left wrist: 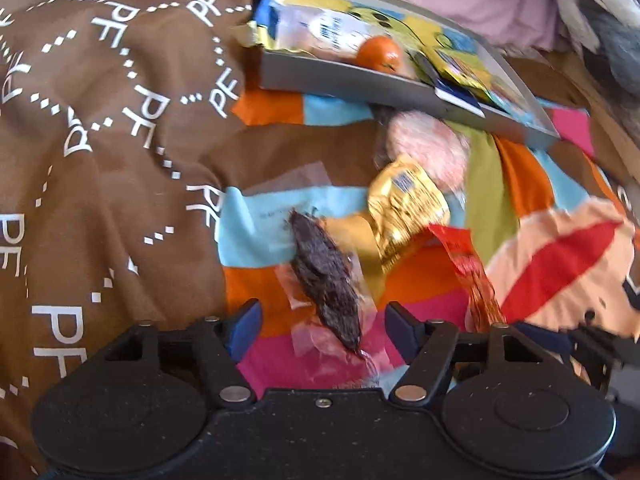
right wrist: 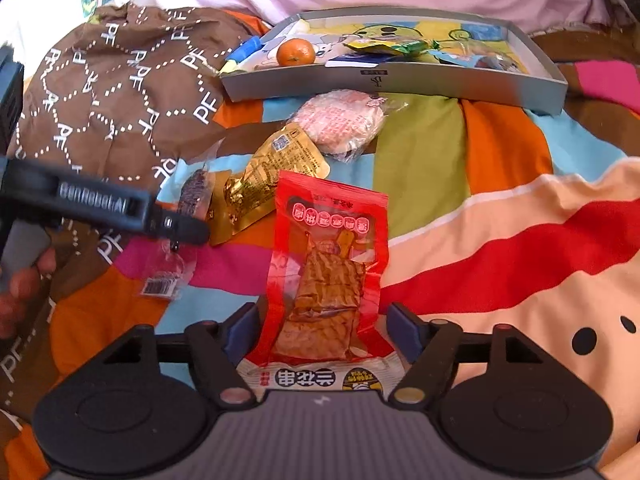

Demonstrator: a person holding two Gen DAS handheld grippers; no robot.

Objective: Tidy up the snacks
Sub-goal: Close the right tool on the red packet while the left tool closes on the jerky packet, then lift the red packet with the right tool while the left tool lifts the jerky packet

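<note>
- Left tool (left wrist: pixel 322 332): fingers spread, straddling a dark dried snack in a clear crinkled wrapper (left wrist: pixel 324 276); no contact with it yet.
- Right tool (right wrist: pixel 322 332): fingers spread, either side of a red plastic packet of brown tofu strips (right wrist: pixel 326 280); not pinching.
- Judgement: each tool should close across the packet body, not the loose film edge, which would likely slip; lift clear before carrying.
- Nearby snacks: gold foil packet (right wrist: pixel 264 184) just beside the red one; round pink wrapped cake (right wrist: pixel 340 122) beyond it.
- Target, likely: shallow grey cardboard tray (right wrist: pixel 400 80) holding a small orange mandarin (right wrist: pixel 295 52) and more packets, well apart from both tools.
- Everything lies on a bed with a multicoloured patchwork cover (right wrist: pixel 420 160); brown fabric with white lettering (left wrist: pixel 100 120) to the left. Soft, uneven support.
</note>
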